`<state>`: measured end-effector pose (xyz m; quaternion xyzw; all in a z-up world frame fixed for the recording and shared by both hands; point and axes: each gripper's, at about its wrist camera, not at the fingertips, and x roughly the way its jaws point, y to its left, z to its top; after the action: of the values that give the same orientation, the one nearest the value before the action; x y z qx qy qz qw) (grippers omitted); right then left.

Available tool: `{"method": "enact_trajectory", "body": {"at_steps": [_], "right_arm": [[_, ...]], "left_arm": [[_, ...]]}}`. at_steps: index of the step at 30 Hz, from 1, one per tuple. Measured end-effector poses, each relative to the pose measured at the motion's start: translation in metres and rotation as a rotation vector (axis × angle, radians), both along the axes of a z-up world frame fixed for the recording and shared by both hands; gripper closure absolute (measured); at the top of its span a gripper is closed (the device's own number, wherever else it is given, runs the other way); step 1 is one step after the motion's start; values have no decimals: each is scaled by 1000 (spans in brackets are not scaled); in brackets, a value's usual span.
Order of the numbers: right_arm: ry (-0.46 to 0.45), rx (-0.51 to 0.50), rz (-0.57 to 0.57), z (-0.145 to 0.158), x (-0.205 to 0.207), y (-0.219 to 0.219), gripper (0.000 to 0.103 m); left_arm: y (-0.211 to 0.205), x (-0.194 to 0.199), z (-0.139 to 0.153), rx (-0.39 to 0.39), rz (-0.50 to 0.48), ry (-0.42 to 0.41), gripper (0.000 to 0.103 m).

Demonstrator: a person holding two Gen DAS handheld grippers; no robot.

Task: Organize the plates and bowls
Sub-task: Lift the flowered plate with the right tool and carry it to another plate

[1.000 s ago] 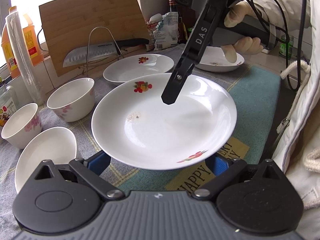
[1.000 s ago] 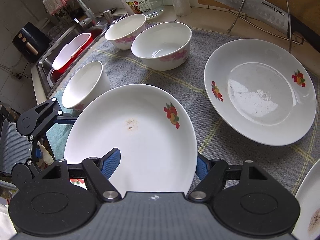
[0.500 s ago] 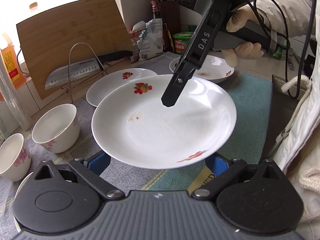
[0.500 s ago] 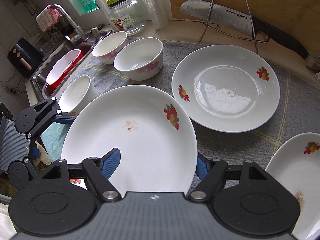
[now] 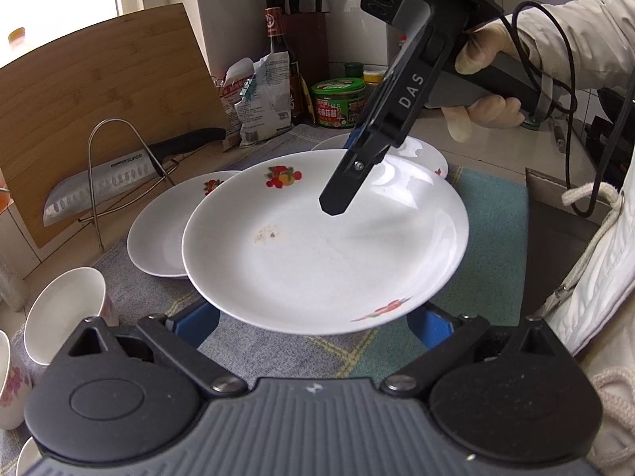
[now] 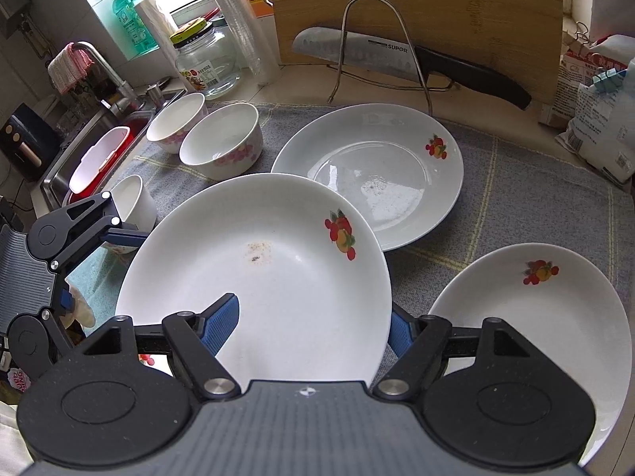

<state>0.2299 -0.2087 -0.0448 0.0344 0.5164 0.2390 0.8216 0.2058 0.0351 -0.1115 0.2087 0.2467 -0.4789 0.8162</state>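
Note:
A white plate with fruit prints (image 5: 325, 246) (image 6: 278, 277) hangs above the grey mat, held by both grippers. My right gripper (image 6: 311, 317) is shut on its rim, with one finger on the inner face and the other behind the edge. In the left wrist view the right gripper's upper finger (image 5: 337, 198) crosses the far rim. My left gripper (image 5: 313, 323) holds the near side, its blue pads tucked beneath the rim and their tips hidden. Two more plates lie on the mat (image 6: 369, 174) (image 6: 535, 309). Three bowls (image 6: 222, 146) (image 6: 176, 121) (image 6: 133, 198) stand at the left.
A wire rack with a knife (image 6: 397, 55) leans against a bamboo cutting board (image 6: 416, 4) at the back. The sink (image 6: 99, 154) lies at the far left, with a glass jar (image 6: 208, 65) beside it. Bags and bottles (image 5: 270, 91) crowd the back corner. A gloved hand (image 5: 488, 75) grips the right handle.
Both grippers have carried the plate to the right and slightly up across the mat. It now overlaps the plate by the knife rack, and a third plate has come into the right wrist view.

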Motion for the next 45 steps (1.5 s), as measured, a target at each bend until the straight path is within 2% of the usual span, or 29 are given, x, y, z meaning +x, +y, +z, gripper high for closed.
{"method": "enact_trajectory", "body": {"at_steps": [12, 26, 45], "right_arm": [[-14, -15, -120, 1, -10, -55, 22], [-15, -28, -219, -7, -14, -118, 22], [13, -35, -274, -25, -9, -156, 22]], "left_arm": [[-55, 13, 1, 1, -113, -13, 3], [-120, 24, -5, 10, -187, -9, 3], [-158, 32, -15, 39, -231, 6, 3]]}}
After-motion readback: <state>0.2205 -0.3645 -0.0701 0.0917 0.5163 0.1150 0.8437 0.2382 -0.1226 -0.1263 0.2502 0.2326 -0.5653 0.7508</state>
